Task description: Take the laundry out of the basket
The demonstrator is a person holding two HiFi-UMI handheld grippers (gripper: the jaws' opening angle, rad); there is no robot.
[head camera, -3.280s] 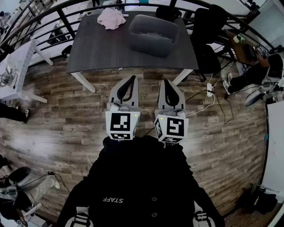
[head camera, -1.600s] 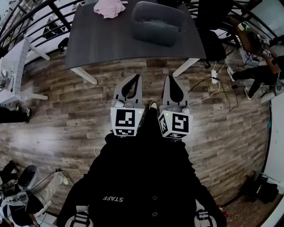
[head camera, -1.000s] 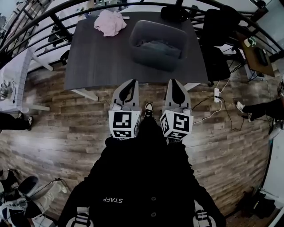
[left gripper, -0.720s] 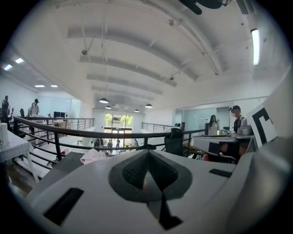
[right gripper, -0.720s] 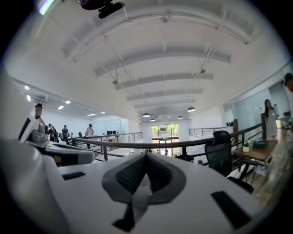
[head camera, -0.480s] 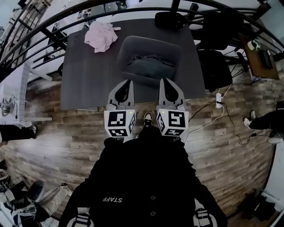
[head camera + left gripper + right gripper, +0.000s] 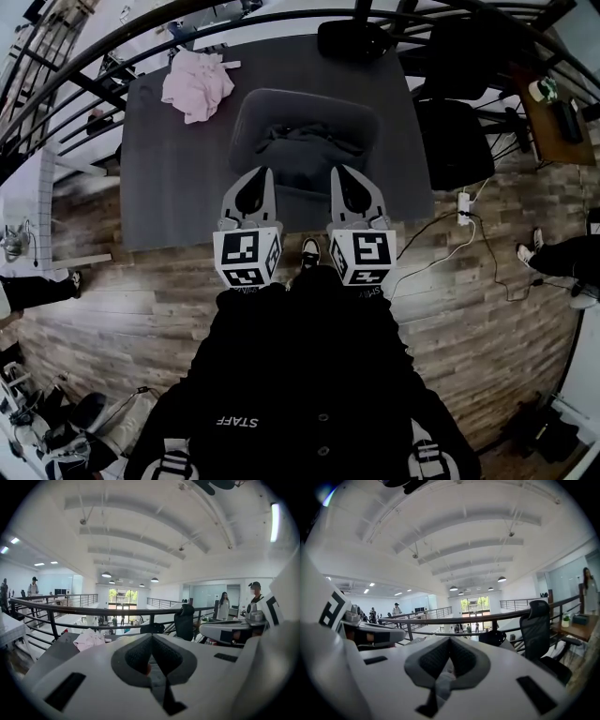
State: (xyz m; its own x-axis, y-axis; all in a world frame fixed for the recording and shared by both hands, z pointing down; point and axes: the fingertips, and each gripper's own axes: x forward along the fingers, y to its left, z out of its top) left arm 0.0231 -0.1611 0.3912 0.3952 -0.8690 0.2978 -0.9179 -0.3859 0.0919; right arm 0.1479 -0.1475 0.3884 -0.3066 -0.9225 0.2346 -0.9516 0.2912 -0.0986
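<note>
The left gripper (image 7: 260, 172) and the right gripper (image 7: 339, 171) are side by side in front of the person's black jacket (image 7: 309, 375). Each has its jaws pressed together with nothing between them. In the head view their tips overlap the near side of a dark grey basket (image 7: 246, 111), which stands on a dark grey table (image 7: 159, 187). Dark laundry (image 7: 305, 148) lies heaped inside the basket. A pink garment (image 7: 195, 84) lies crumpled on the table's far left part, apart from the basket. The table stands on a wood-plank floor (image 7: 469, 281), and a curved black railing (image 7: 112, 42) runs behind it. Black office chairs (image 7: 459, 141) stand at the table's right and far sides. A white power strip (image 7: 462, 202) with trailing cables lies on the floor near the right one. A brown side table (image 7: 553, 108) shows at the right edge and a white table (image 7: 23, 187) at the left. Past the railing, the gripper views show a large bright hall with a white beamed ceiling (image 7: 140, 531), hanging lamps (image 7: 106, 574), tall windows and a few people standing far off.
</note>
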